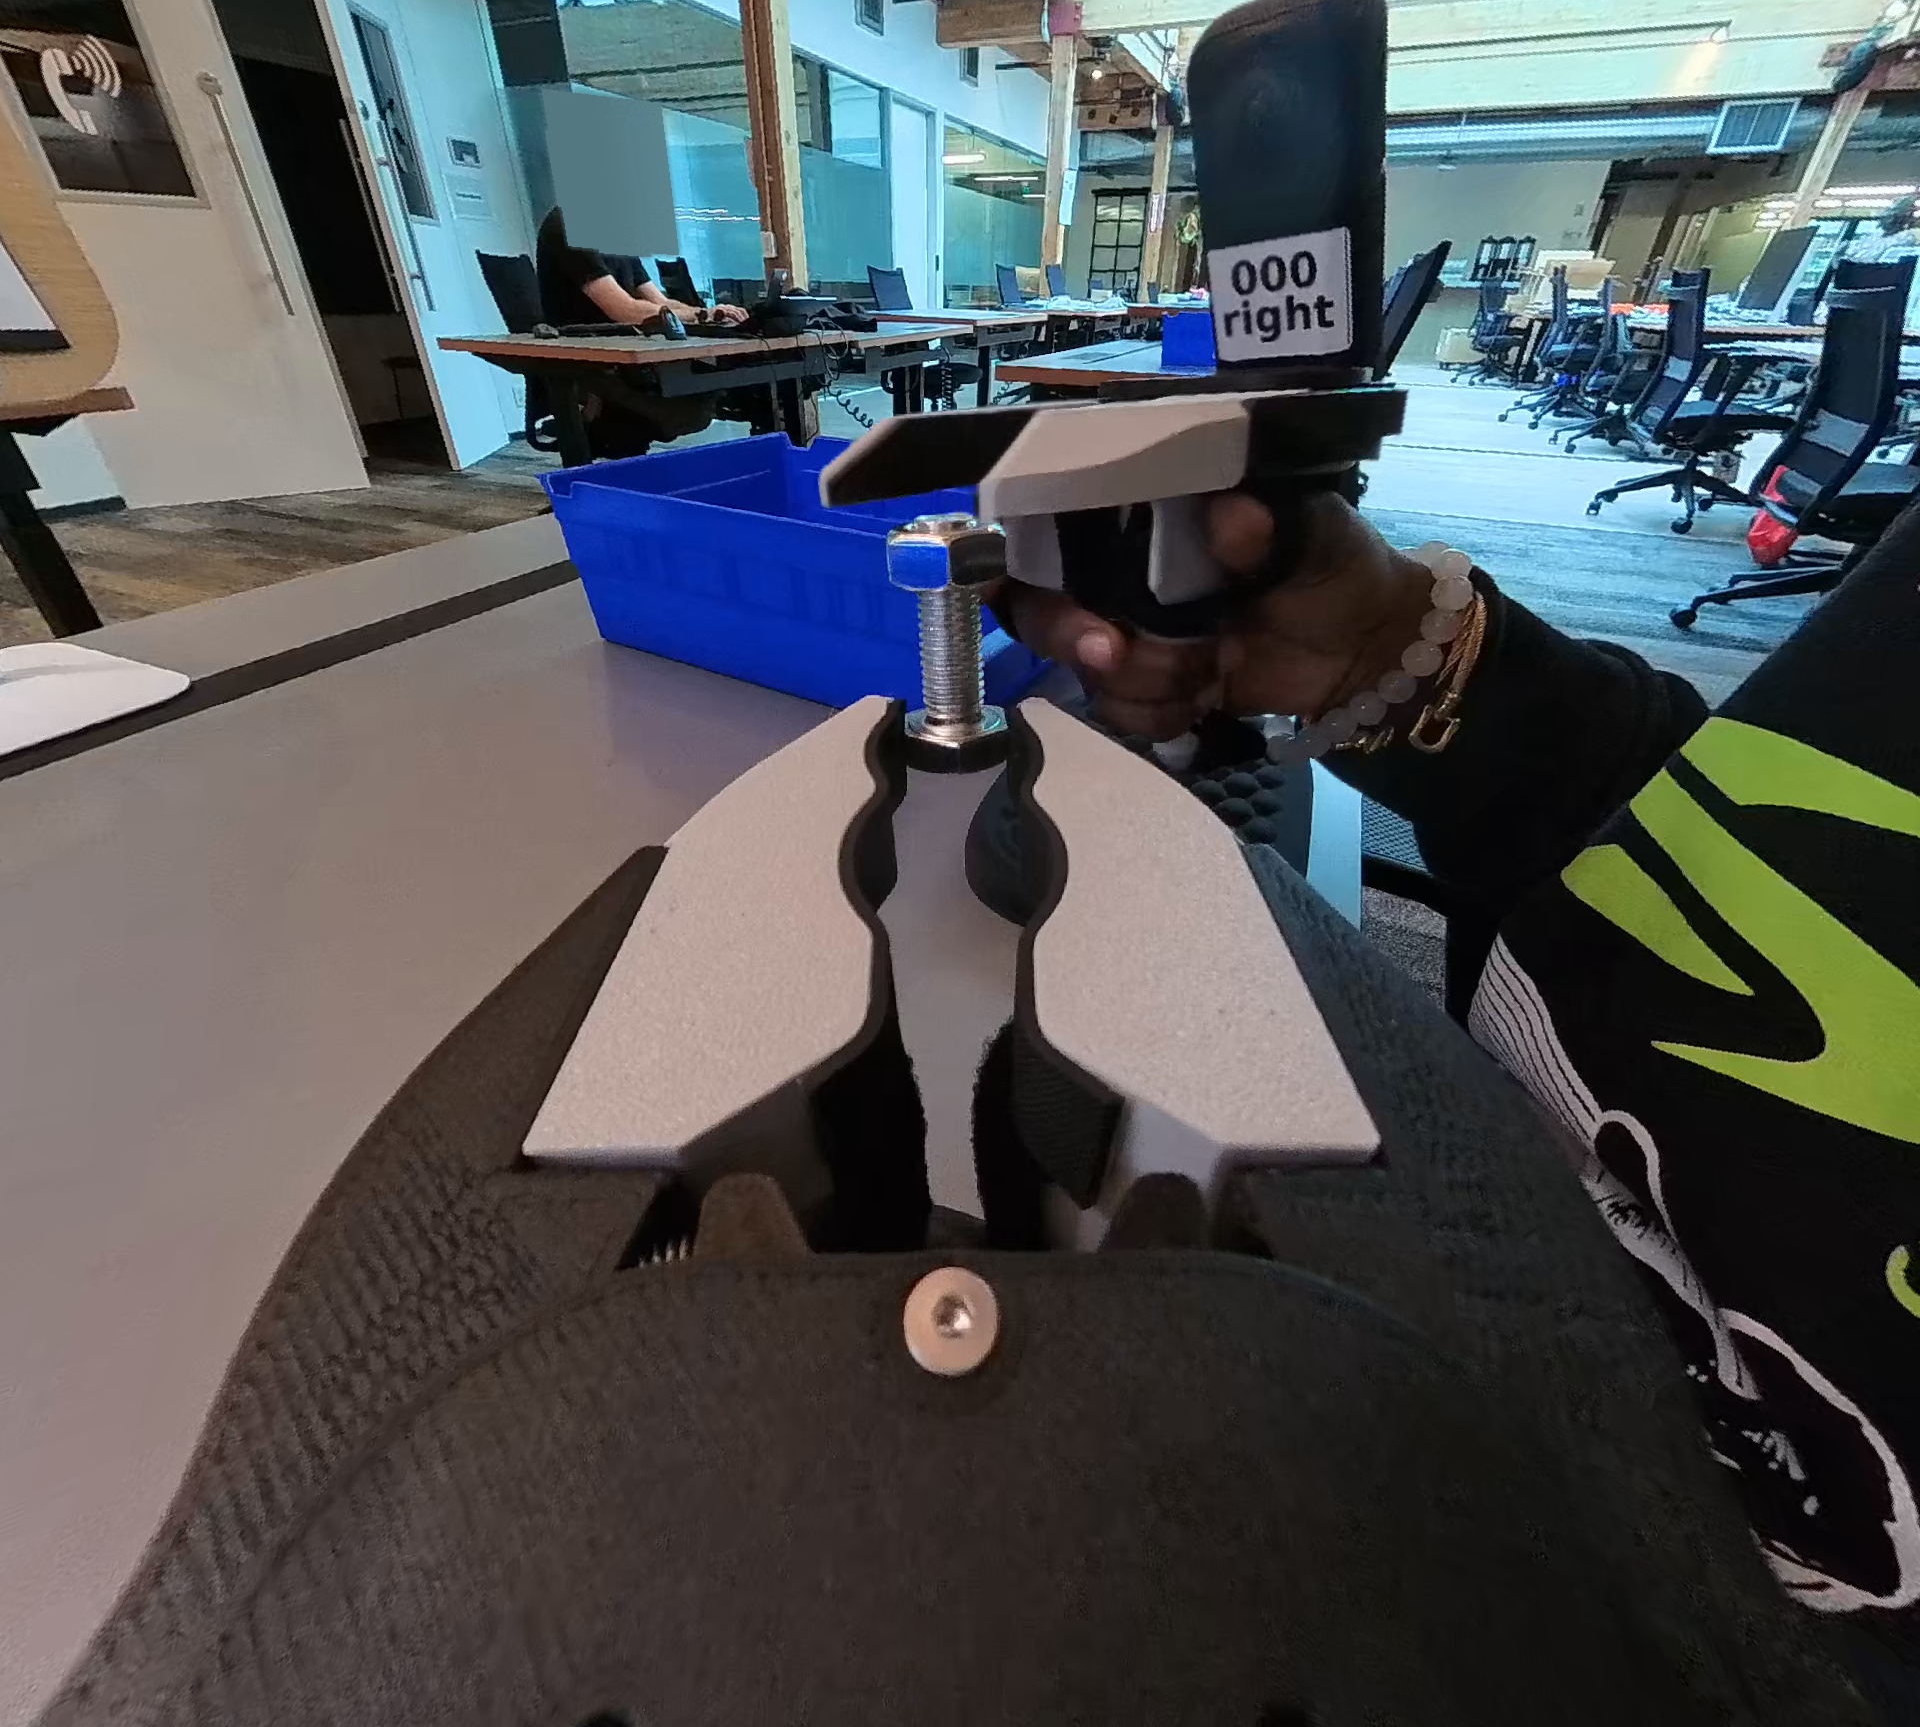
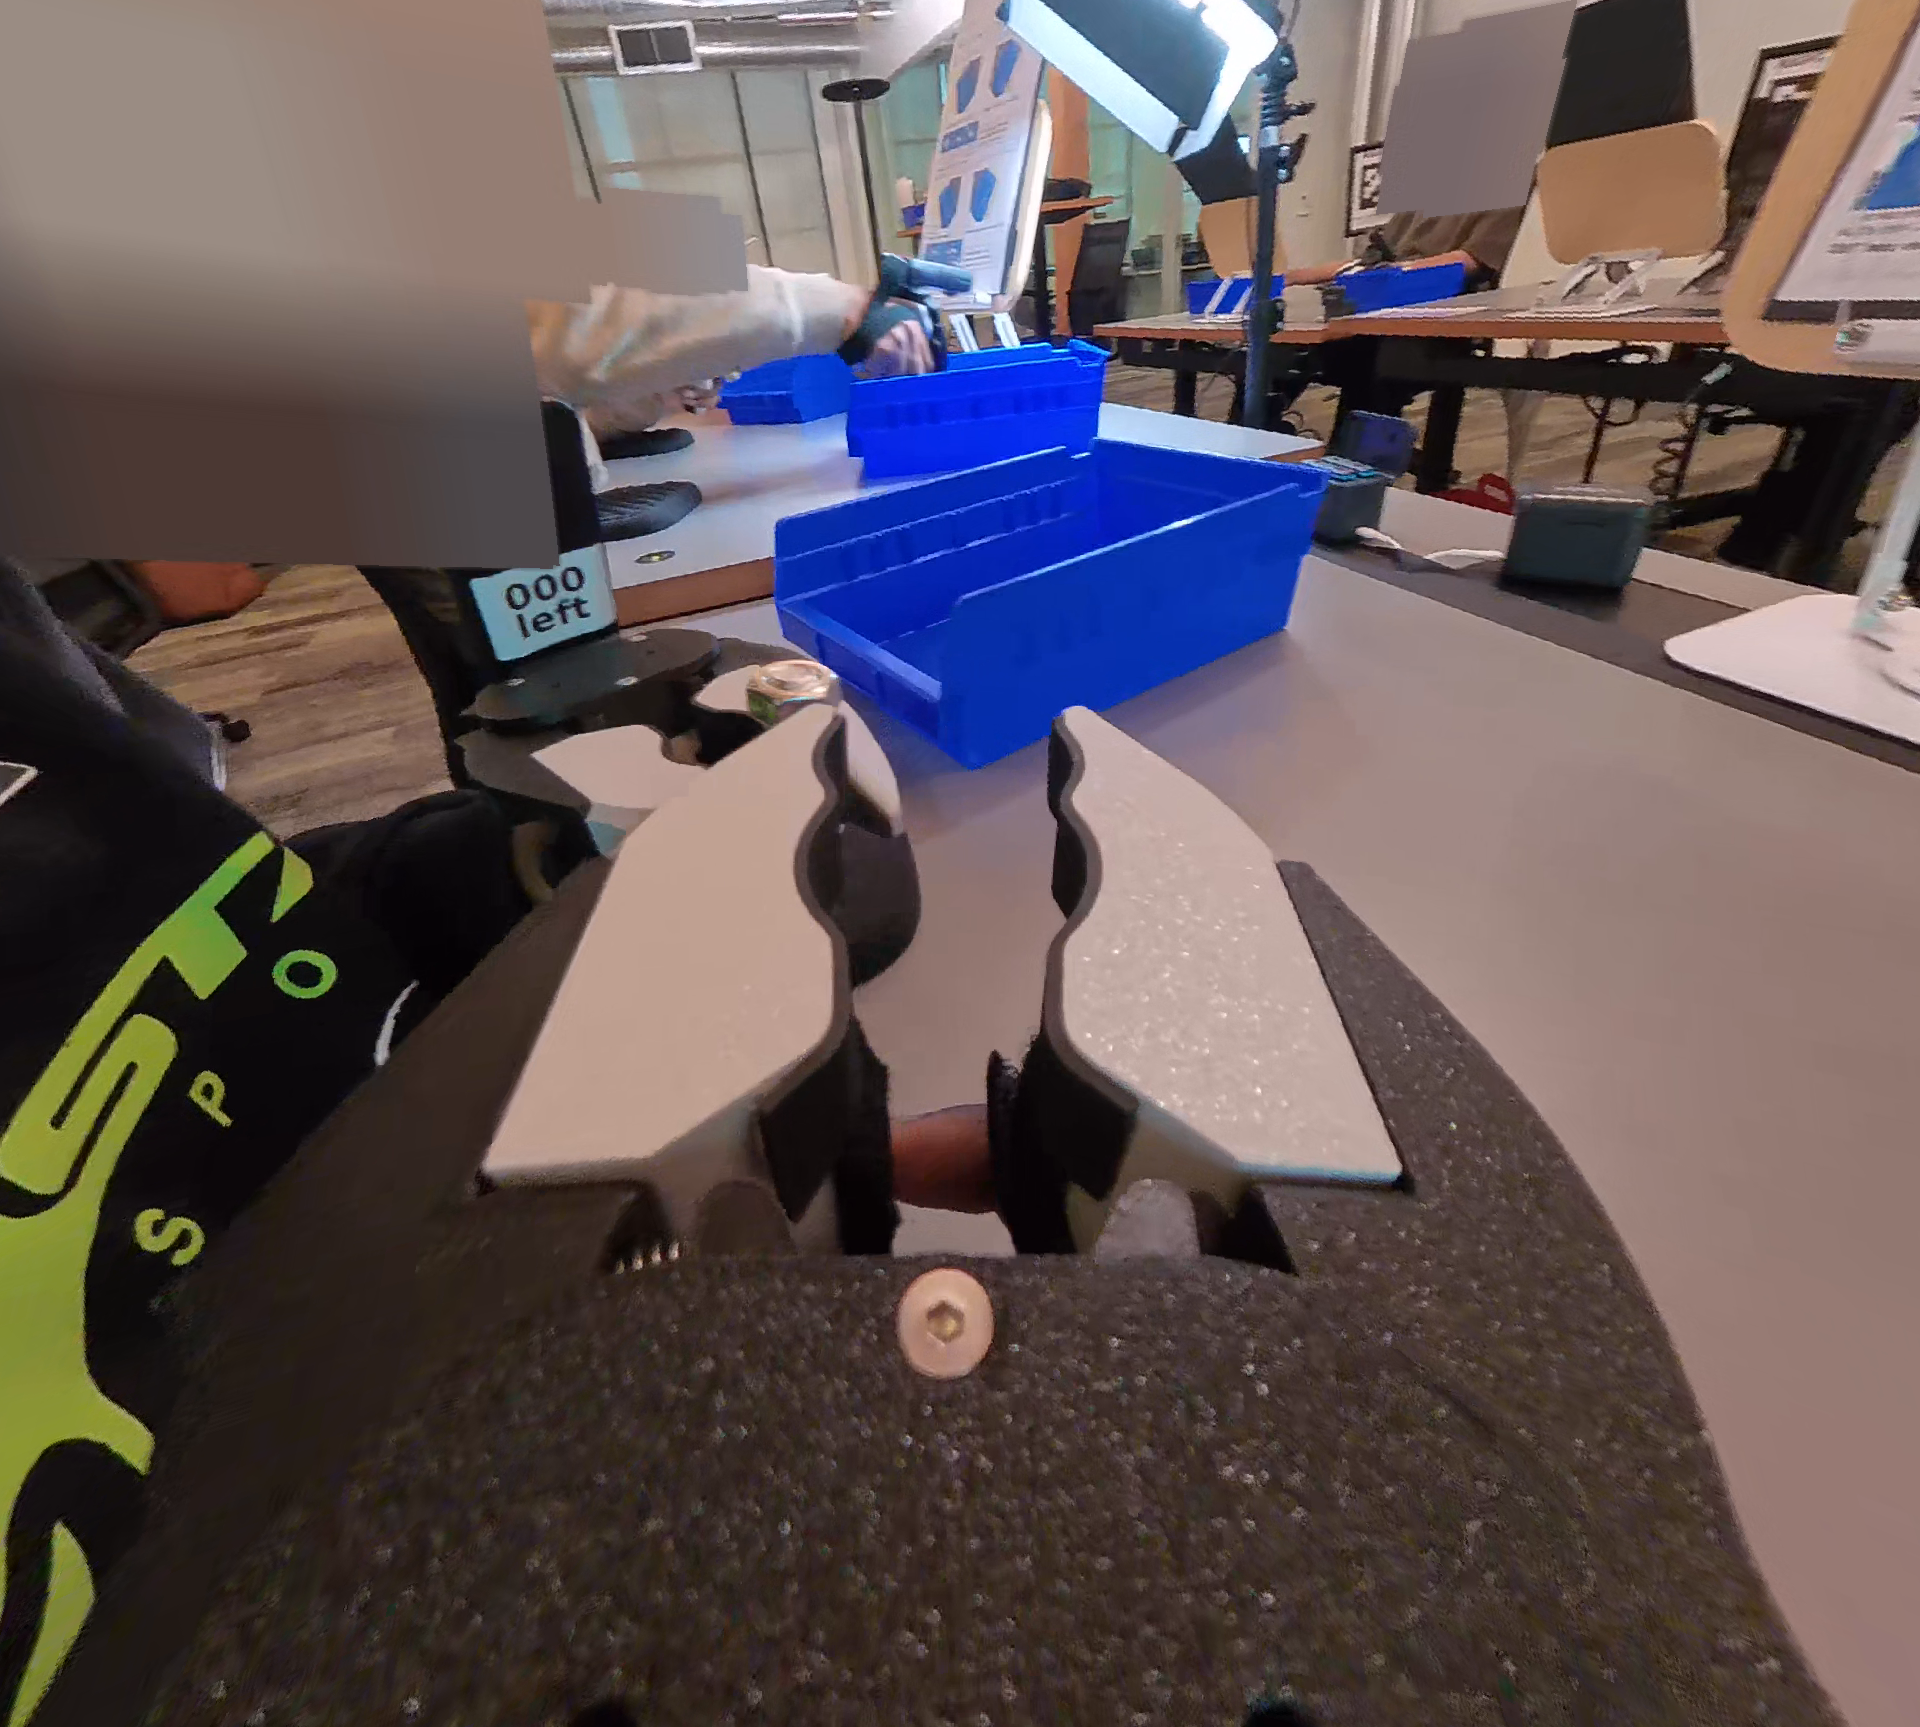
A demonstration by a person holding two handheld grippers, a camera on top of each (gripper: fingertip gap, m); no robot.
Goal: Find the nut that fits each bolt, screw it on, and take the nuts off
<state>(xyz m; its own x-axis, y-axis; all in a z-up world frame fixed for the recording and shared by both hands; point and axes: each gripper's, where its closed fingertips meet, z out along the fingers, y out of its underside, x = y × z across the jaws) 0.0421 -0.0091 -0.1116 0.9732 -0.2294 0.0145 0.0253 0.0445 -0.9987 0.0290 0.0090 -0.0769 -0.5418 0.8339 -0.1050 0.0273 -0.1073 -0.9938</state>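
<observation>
A silver bolt [image 1: 951, 649] stands upright above the grey table [image 1: 364, 794], threads up. My left gripper [image 1: 953, 723] is shut on its hex head at the bottom. A silver nut [image 1: 945, 557] sits at the top of the threads. My right gripper [image 1: 914, 472] hovers just above and to the right of the nut, and nothing lies between its fingers. In the right wrist view my right gripper [image 2: 951, 732] is open and empty. There the nut [image 2: 792, 690] shows just left of its left fingertip, above the left gripper [image 2: 665, 742].
An open blue bin [image 1: 727, 555] stands on the table behind the bolt; it also shows in the right wrist view [image 2: 1039, 617]. A white stand base [image 2: 1787, 659] and small dark cases [image 2: 1574, 534] are at the far right. A person's black-sleeved arm holds the right gripper.
</observation>
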